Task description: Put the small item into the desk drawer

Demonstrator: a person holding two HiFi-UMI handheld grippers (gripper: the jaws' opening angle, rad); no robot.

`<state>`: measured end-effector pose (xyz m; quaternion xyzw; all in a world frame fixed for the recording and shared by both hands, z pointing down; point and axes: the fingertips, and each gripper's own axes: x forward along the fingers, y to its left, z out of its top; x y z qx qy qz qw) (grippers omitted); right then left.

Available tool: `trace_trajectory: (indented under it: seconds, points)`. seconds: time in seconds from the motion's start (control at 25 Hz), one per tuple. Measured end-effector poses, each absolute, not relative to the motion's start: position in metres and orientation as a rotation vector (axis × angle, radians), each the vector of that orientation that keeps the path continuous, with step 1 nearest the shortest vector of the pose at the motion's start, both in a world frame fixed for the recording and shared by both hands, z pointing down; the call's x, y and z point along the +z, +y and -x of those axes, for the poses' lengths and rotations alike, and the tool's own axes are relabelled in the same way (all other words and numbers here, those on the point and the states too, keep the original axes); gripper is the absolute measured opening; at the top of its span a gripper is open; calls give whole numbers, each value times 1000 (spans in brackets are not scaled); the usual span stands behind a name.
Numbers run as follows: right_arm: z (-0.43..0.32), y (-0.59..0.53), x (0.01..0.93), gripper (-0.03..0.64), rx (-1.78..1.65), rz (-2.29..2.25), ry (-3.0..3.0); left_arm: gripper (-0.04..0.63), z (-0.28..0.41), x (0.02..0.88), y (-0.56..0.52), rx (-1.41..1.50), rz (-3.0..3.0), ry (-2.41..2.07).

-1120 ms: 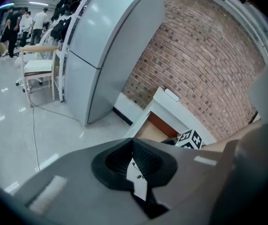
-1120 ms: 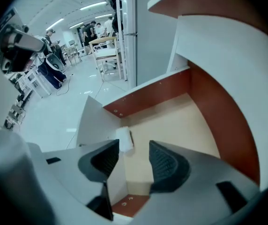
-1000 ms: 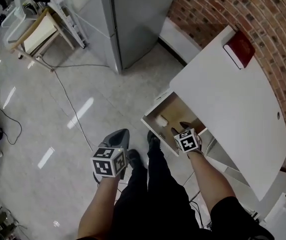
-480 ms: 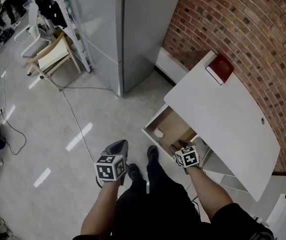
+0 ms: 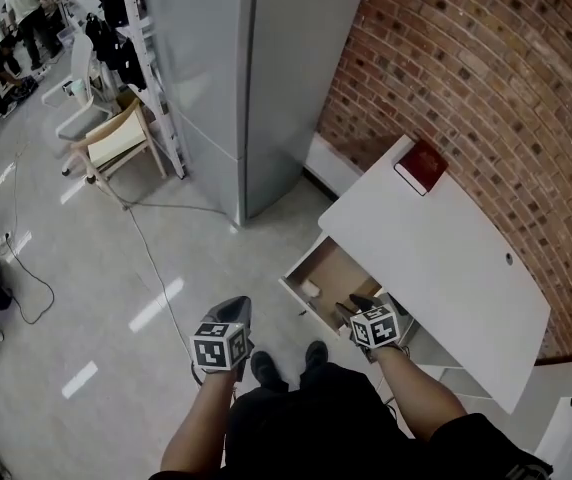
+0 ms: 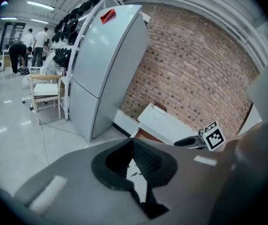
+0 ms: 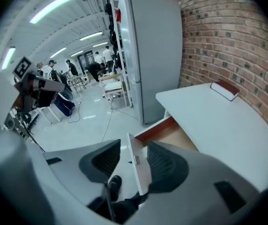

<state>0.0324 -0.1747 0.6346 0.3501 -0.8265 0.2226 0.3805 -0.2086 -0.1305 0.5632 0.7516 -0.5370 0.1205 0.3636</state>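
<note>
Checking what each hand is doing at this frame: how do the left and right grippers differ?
The left gripper hangs over the floor, away from the desk; the right gripper is at the open drawer. The left gripper's jaws are together, empty; the right gripper's stand apart with the drawer's front panel between them. Neither holds the small item, which lies in the drawer.

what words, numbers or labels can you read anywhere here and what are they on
No text here can be read.
Marker cubes: black-and-white square patterns only, no letters or digits.
Red tag on the fridge: too small and blurred to read.
Red book on the desk: no legible print on its cover.
</note>
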Motion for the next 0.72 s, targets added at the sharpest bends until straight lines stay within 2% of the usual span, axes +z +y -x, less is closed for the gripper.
trace_trajectory:
  seconds: [0.32,0.72]
  points:
    - [-40,-187,587,129,605,-906,-2295,12,181,535,-135,359,-1977,-1436]
    - [-98,-185,528,54,599,-858,-2495,12,105,491,-161,377,-2029,-1505]
